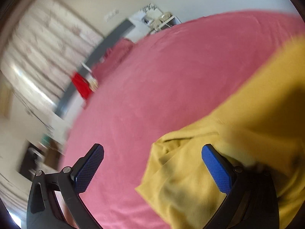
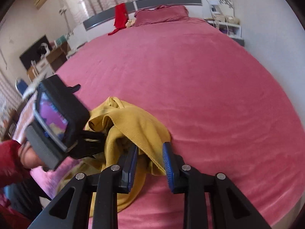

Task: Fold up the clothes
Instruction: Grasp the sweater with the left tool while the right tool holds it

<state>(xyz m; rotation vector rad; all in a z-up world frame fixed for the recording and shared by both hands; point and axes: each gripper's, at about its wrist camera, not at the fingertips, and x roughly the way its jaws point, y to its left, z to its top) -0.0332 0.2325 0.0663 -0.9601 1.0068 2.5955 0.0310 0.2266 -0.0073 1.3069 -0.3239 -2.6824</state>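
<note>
A mustard-yellow garment lies bunched on the pink bed near its front left. In the left wrist view the garment fills the lower right. My left gripper is open wide, its right finger against the cloth and its left finger over bare sheet. My right gripper is part open with a fold of the garment's edge lying between its blue pads; I cannot tell if the pads press it. The left gripper's body shows at the garment's left side.
A pink pillow and a red cloth sit at the grey headboard. A white shelf stands at the far right. A desk with clutter stands left of the bed. The left wrist view is motion-blurred.
</note>
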